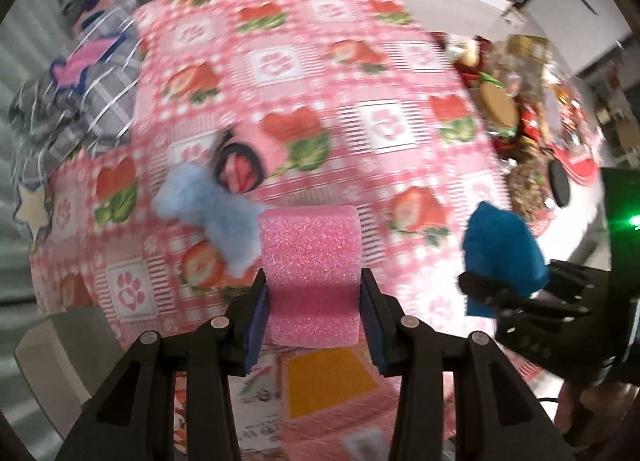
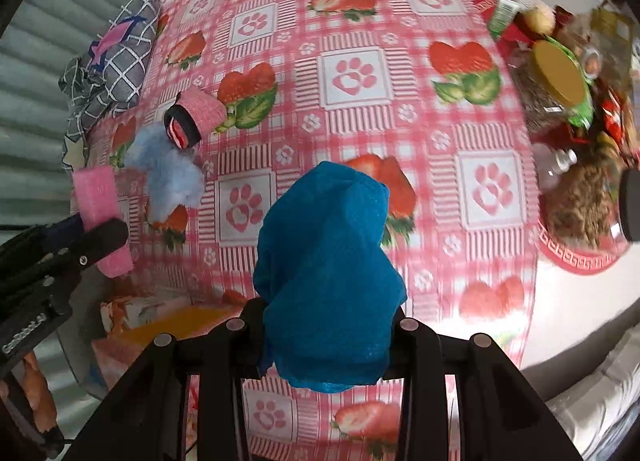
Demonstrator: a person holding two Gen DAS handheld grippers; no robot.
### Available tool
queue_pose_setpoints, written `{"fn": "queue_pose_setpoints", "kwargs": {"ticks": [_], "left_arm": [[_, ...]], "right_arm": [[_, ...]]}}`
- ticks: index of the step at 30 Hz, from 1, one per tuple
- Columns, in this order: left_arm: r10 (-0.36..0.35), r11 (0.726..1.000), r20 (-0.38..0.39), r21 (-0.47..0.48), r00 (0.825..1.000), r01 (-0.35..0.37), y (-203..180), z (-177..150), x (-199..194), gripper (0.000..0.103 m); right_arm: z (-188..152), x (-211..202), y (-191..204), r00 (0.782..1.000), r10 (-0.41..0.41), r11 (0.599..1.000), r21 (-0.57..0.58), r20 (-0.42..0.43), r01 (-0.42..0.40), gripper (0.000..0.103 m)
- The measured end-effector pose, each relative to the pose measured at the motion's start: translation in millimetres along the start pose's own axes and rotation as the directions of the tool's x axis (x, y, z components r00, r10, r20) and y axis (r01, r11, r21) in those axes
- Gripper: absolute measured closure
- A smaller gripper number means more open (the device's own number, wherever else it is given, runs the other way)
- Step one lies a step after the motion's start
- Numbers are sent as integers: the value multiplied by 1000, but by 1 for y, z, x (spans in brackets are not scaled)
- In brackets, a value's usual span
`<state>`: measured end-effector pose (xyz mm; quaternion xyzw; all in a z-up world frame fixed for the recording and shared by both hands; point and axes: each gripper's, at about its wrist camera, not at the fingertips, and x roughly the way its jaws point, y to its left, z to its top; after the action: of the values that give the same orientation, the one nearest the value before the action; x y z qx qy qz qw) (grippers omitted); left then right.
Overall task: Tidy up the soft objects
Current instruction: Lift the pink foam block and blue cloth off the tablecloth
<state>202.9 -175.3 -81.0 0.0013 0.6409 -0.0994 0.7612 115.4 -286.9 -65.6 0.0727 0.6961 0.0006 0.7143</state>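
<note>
1. Two grippers, each loaded. The left gripper has its jaws clamped on a pink glittery foam block, raised above the pink strawberry-print tablecloth.
2. The right gripper has its jaws closed on a crumpled blue mesh cloth.
3. Ahead and left of the left jaws, on the cloth, lie a pale blue fluffy toy and a rolled pink sock with a black cuff, touching.

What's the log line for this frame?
left hand-held gripper: shut on pink foam block | right hand-held gripper: shut on blue cloth
</note>
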Motion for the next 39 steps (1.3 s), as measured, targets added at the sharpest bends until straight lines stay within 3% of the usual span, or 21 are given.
{"fn": "queue_pose_setpoints", "kwargs": {"ticks": [8,23,33,39], "left_arm": [[-63,983,43,175,997,55,-61,-19,-30,57],[-186,904,1,391,982,171,-125,-95,-64,57],[-178,857,-29,486,984,169,-125,-155,-76,57],[-169,876,-29,455,985,163,-100,-183,-82,57]], "right_arm": [[-37,-15,-16,1000,-20,998,66,11,19,66],[-110,-30,-37,998,-71,982,175,4,69,66],[-150,-31,-25,997,-74,981,182,-6,74,65],[-170,-22,5,998,-48,992,116,-27,51,65]]}}
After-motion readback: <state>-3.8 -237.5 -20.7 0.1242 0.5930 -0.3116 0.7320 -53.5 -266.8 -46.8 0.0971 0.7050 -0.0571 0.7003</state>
